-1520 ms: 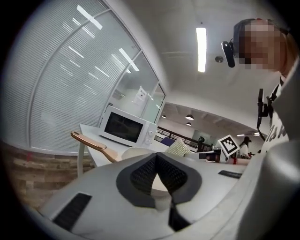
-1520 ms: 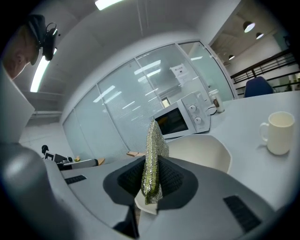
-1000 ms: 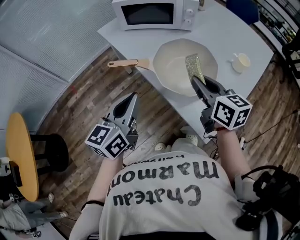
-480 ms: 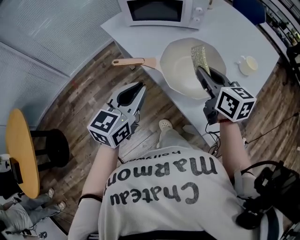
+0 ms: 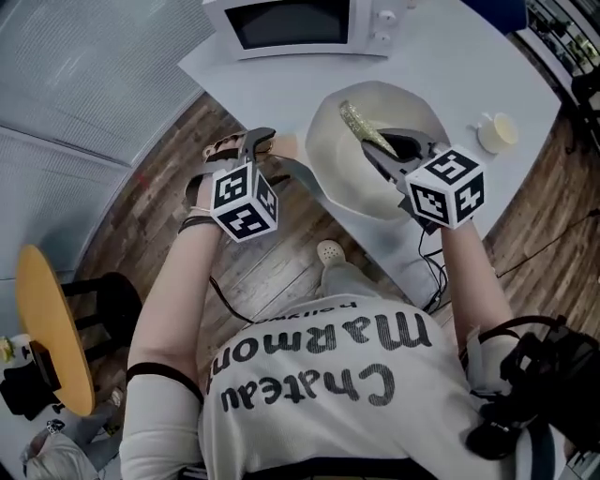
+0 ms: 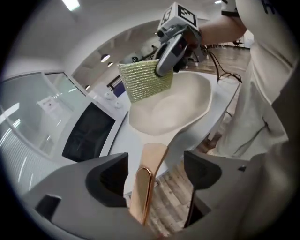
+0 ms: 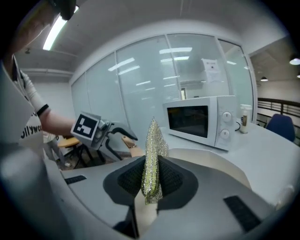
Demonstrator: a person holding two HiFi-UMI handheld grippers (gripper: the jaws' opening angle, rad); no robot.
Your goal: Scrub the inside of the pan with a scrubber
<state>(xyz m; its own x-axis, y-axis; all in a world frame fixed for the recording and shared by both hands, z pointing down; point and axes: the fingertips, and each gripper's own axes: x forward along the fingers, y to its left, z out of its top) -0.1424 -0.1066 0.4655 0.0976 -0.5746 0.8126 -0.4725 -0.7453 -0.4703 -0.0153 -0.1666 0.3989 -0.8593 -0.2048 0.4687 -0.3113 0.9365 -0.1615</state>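
A cream pan point(image 5: 380, 178) lies on the white table point(image 5: 441, 56), its wooden handle point(image 5: 285, 146) jutting over the table's edge. My left gripper point(image 5: 277, 152) straddles that handle. Its jaws have just been opening and stand wide, with the handle point(image 6: 147, 185) between them and neither pad touching it. My right gripper point(image 5: 373, 152) hangs over the pan's bowl, shut on a gold mesh scrubber point(image 5: 361, 124). The right gripper view has the scrubber point(image 7: 152, 154) pinched upright between the pads. In the left gripper view the scrubber point(image 6: 143, 79) hangs above the pan point(image 6: 173, 108).
A white microwave point(image 5: 291, 23) stands at the back of the table, and a small cup point(image 5: 497, 131) sits to the pan's right. Wooden floor lies below the table's near edge. A round yellow side table point(image 5: 52, 319) and a black stool point(image 5: 112, 300) stand at the left.
My left gripper has swung from over the floor up to the pan's handle, rolled over, and opened its jaws around it. The right gripper carried the scrubber leftward over the pan.
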